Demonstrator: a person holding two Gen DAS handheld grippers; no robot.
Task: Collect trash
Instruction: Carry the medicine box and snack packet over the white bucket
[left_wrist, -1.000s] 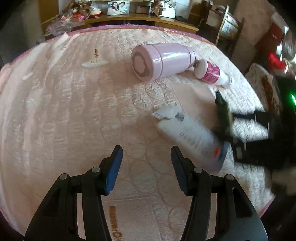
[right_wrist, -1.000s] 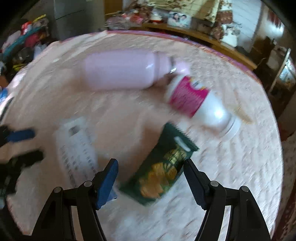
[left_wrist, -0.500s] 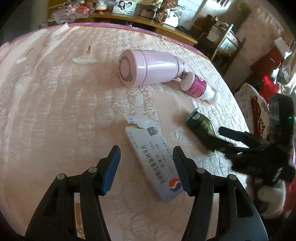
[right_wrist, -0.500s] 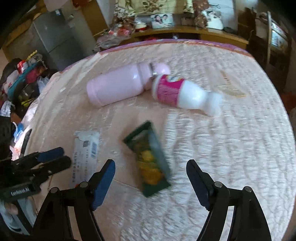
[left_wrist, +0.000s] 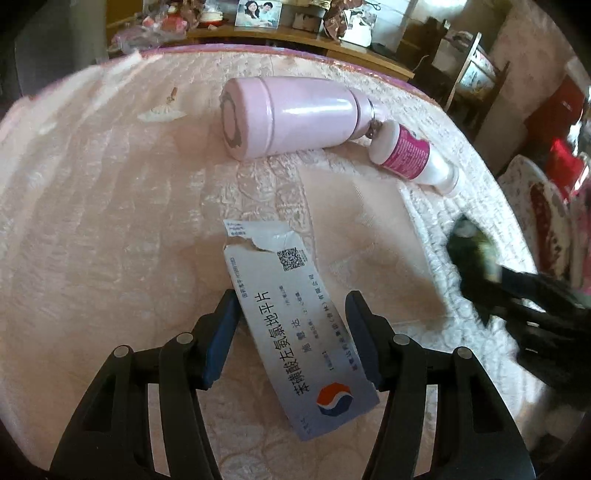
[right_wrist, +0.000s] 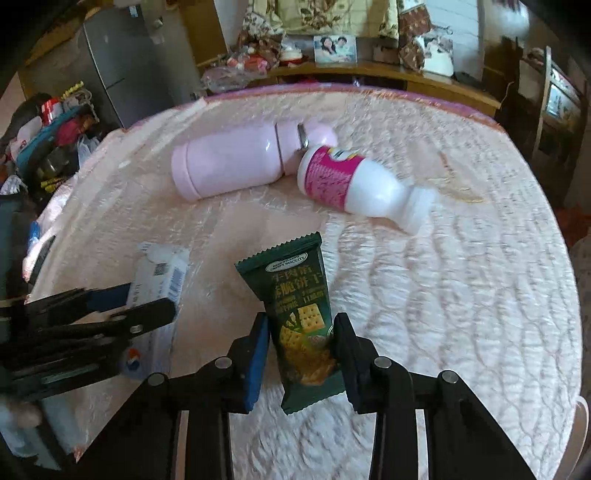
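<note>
Cluttered room with a wooden shelf (right_wrist: 424, 75) and a framed photo (left_wrist: 258, 13) behind a round desk (left_wrist: 92, 221) under a pale pink quilted cloth.

Right gripper (right_wrist: 300, 332): blue-padded fingers (right_wrist: 258, 350) narrow and closing on a dark green foil biscuit packet (right_wrist: 299, 321), pads at both long edges of the packet, lower end between them, top end pointing away toward the middle of the desk.

Left gripper (left_wrist: 291, 325): fingers (left_wrist: 221, 332) about half open, straddling a flat white cardboard medicine box (left_wrist: 291, 332) with black print, a QR code and a torn flap; near finger just beside the box edge, far finger slightly apart, no clear squeeze, box lying flat on the cloth.

Farther out, on their sides and touching end to end: a glossy pink cylindrical thermos flask (left_wrist: 291, 114) and a small white plastic drink bottle with magenta label (right_wrist: 351, 181).

Beyond the flask, well apart, a small whitish scrap with a short stick (left_wrist: 162, 110).
</note>
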